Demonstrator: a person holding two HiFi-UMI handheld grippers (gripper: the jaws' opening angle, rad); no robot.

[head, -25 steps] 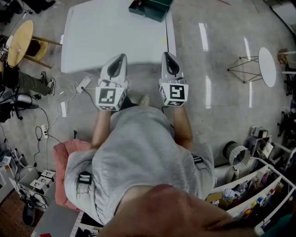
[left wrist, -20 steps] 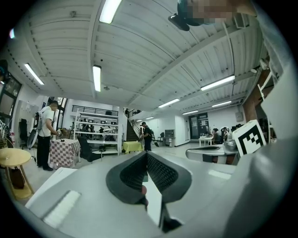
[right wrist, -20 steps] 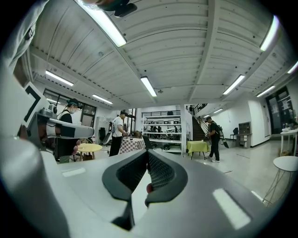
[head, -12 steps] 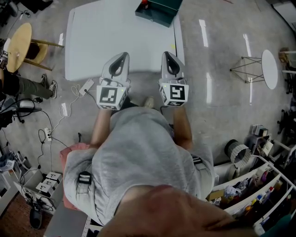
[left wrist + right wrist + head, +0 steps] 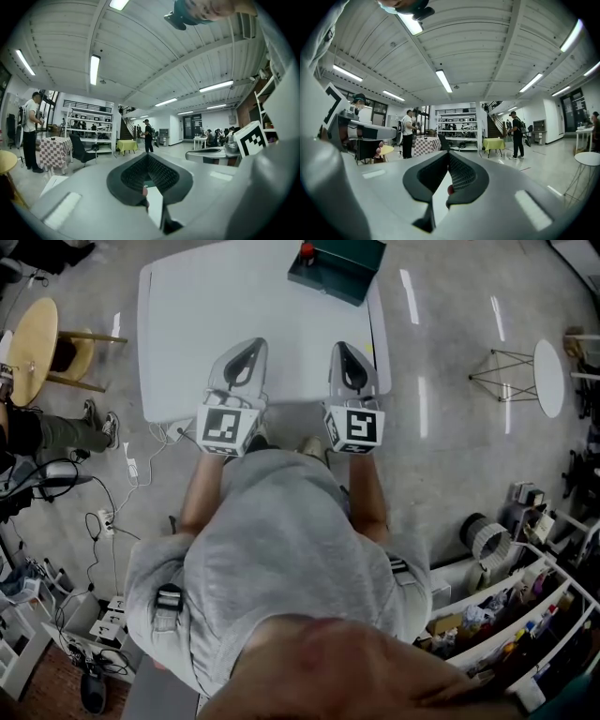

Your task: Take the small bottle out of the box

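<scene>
In the head view a dark green box [image 5: 339, 268] lies at the far right end of a white table [image 5: 216, 324]. A small red-topped thing [image 5: 306, 253] stands at the box's left corner; whether it is the bottle I cannot tell. My left gripper [image 5: 247, 351] and right gripper [image 5: 343, 354] are side by side over the table's near edge, well short of the box, both shut and empty. In the left gripper view the jaws [image 5: 148, 157] meet at their tips. The right gripper's jaws [image 5: 449, 154] also meet, with a red spot [image 5: 450, 189] showing behind them.
A round wooden stool [image 5: 37, 338] stands left of the table, with cables and a power strip [image 5: 131, 467] on the floor nearby. A small round white side table [image 5: 551, 376] is at the right. Cluttered shelves [image 5: 511, 629] fill the lower right. Several people stand far off in the hall.
The table and the green box have come closer and lower in the head view. Both grippers, earlier over bare floor short of the table, are now over its near edge. Both stayed shut.
</scene>
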